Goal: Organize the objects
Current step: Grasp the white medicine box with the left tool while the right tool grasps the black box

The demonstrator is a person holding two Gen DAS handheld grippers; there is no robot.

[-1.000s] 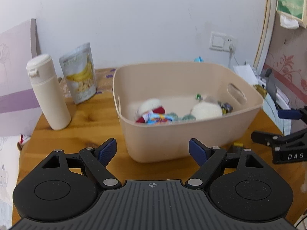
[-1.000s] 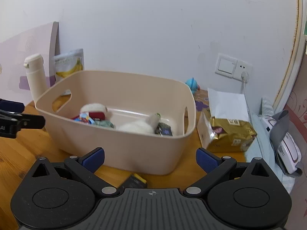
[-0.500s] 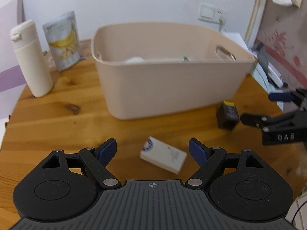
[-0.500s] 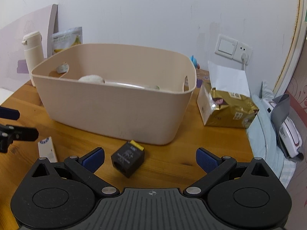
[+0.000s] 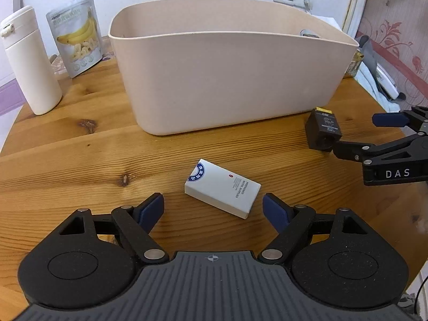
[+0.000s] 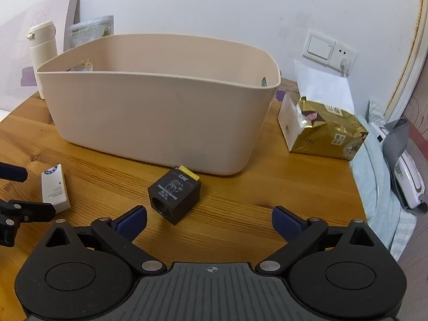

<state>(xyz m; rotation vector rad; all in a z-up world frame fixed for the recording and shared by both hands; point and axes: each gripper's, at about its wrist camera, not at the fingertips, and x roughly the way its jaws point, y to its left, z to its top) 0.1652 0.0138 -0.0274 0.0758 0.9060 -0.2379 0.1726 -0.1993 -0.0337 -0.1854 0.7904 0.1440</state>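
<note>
Wooden table (image 5: 67, 155): bin (image 5: 227, 80), two boxes.

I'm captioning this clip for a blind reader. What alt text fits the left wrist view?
The open left gripper hovers over a white box lying flat on a wooden table, in front of a beige bin. At right, the right gripper is beside a black cube; a white bottle and a banana snack bag stand at left.
</note>
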